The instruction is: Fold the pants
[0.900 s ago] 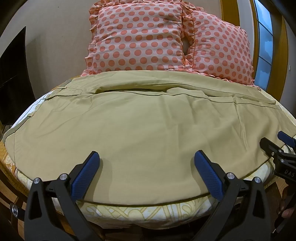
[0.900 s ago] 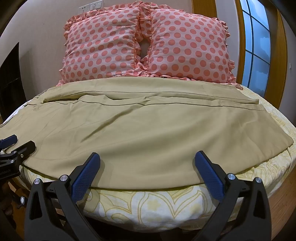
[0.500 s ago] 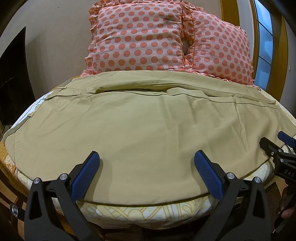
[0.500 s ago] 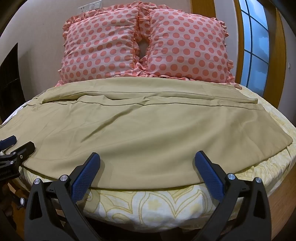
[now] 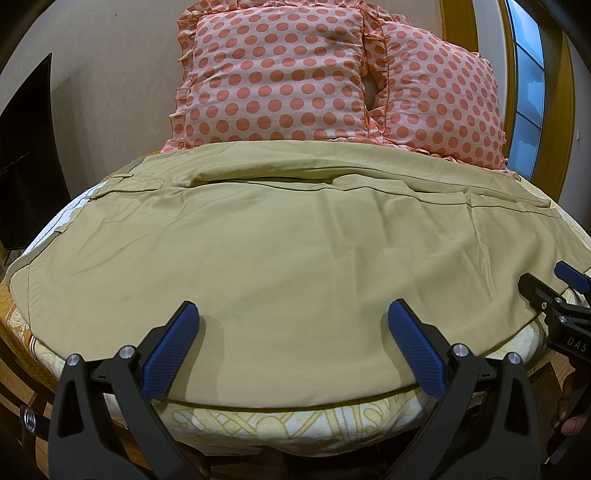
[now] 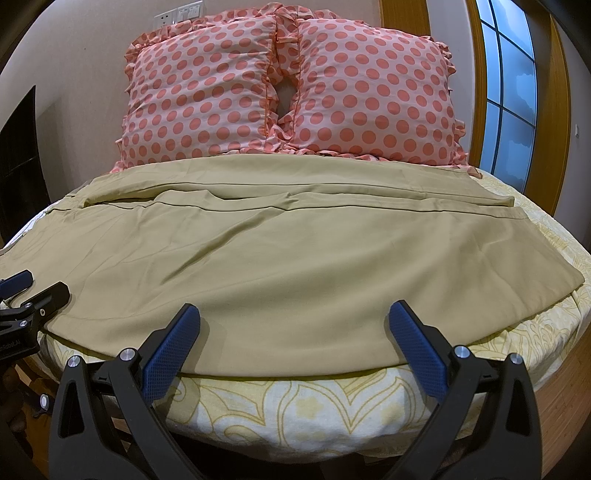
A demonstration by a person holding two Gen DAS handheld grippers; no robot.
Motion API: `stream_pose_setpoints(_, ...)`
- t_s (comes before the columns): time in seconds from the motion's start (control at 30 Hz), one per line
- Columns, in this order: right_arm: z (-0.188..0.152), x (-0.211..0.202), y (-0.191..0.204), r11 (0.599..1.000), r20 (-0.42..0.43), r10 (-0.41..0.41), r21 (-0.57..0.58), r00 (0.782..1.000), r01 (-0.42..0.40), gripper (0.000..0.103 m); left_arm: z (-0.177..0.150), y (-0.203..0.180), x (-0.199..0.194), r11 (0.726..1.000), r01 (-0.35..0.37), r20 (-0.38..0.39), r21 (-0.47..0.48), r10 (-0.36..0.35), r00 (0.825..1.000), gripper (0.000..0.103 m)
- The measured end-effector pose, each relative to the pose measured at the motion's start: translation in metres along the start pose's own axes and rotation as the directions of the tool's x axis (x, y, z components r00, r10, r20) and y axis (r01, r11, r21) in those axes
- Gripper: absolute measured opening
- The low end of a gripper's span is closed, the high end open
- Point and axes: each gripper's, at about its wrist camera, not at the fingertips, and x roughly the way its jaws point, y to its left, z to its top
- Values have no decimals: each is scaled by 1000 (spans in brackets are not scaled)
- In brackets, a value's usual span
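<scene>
My left claw and my right claw both stand wide open, holding nothing. The tan pants lie spread flat on the bed just ahead of both, their near edge between and under my blue fingertips, though touching or just above, I can't tell. Two dotted pillows sit beyond.

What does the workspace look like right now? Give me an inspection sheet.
Surface: bed with a yellow-patterned sheet.
Job's things: khaki pants spread flat across it, lengthwise fold lines at the far side.
Clutter: two polka-dot pillows behind the pants.
Grippers: left tongs and right tongs open at the near edge, holding nothing.
Cables: nothing seen.
Surroundings: window on the right, wall sockets, dark panel on the left.
</scene>
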Motion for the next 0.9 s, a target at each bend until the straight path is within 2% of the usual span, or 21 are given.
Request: stream_pose_setpoints(0.9, 1, -1, 0, 1000, 5, 1, -2, 1000, -1, 102, 0, 0, 0, 1000, 0, 2, 0, 0, 1000, 101)
